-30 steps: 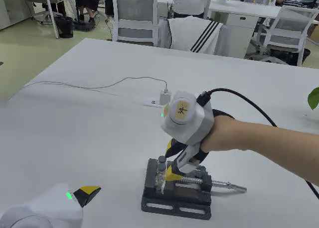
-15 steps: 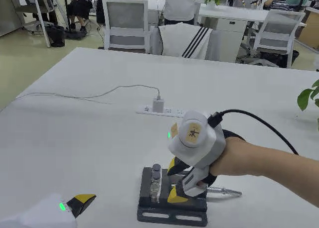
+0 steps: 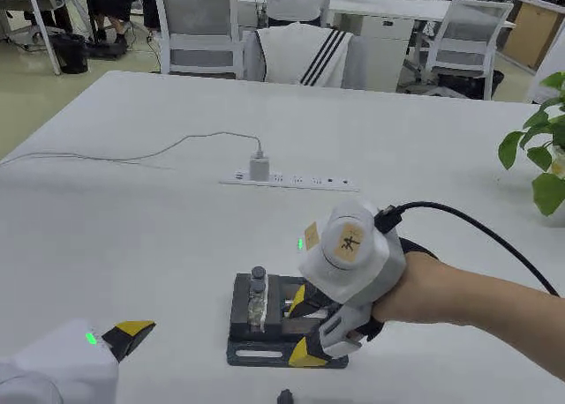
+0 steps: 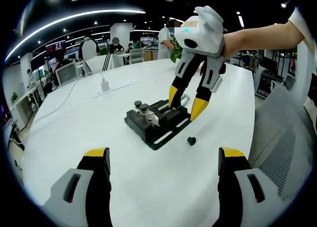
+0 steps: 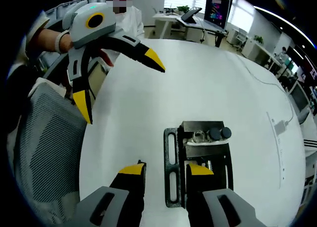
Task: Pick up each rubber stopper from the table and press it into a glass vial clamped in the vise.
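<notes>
Loose stopper [image 3: 284, 395] on the tabletop [image 3: 132, 210] beside the vise [image 3: 252, 351].
The right hand-held gripper [image 3: 305, 329], empty and part-open, hangs nearest it.

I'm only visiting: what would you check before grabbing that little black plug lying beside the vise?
1. Small black rubber stopper lies free on the white table, beside the black metal vise: ok.
2. Right gripper empty, jaws open: ok.
3. Left gripper empty, jaws wide open: ok.
4. Clear glass vial in the vise looks unstoppered: ok.
5. Two stoppered vials, plugs fully pressed in: cannot tell.
</notes>
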A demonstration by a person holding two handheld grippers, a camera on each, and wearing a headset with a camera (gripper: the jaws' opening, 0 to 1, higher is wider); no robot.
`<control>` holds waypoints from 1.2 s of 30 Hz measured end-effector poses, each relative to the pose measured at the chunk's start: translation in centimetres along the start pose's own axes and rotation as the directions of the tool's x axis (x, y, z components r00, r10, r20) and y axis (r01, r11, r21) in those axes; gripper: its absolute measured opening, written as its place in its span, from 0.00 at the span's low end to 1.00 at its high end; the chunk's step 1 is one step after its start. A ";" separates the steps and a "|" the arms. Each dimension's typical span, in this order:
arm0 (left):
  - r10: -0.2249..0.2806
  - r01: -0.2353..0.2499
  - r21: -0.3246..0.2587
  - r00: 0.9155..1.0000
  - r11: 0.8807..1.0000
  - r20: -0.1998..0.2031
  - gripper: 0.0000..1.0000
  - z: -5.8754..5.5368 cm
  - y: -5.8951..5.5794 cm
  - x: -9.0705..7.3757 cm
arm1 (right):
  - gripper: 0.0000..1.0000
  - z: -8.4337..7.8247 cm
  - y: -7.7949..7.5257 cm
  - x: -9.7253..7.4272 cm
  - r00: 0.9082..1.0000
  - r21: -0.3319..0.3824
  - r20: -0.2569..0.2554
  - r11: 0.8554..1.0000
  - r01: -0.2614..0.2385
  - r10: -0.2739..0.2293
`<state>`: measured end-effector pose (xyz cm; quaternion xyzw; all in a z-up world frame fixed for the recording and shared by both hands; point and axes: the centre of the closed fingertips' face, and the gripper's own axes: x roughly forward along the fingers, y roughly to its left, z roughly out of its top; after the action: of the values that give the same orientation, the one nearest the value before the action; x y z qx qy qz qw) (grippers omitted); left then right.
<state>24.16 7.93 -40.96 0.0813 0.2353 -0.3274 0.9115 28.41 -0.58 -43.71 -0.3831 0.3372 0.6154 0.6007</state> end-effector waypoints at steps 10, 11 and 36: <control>-0.003 0.003 0.003 1.000 1.000 0.002 0.89 -0.1 -0.2 0.1 | 0.28 -0.8 1.1 -0.7 0.999 0.076 0.043 0.997 0.022 -0.025; -0.004 0.004 0.003 1.000 1.000 0.005 0.89 0.0 -0.2 0.1 | 0.28 -0.9 1.2 -0.7 0.998 0.084 0.048 0.996 0.023 -0.027; 0.016 -0.016 0.017 1.000 1.000 0.008 0.84 -0.6 -0.6 -0.7 | 0.07 -1.5 4.1 2.3 0.986 0.222 0.153 0.975 0.028 -0.064</control>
<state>23.04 8.04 -41.16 0.0897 0.2282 -0.3226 0.9142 24.40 -1.01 -46.63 -0.2717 0.3450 0.5890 0.6784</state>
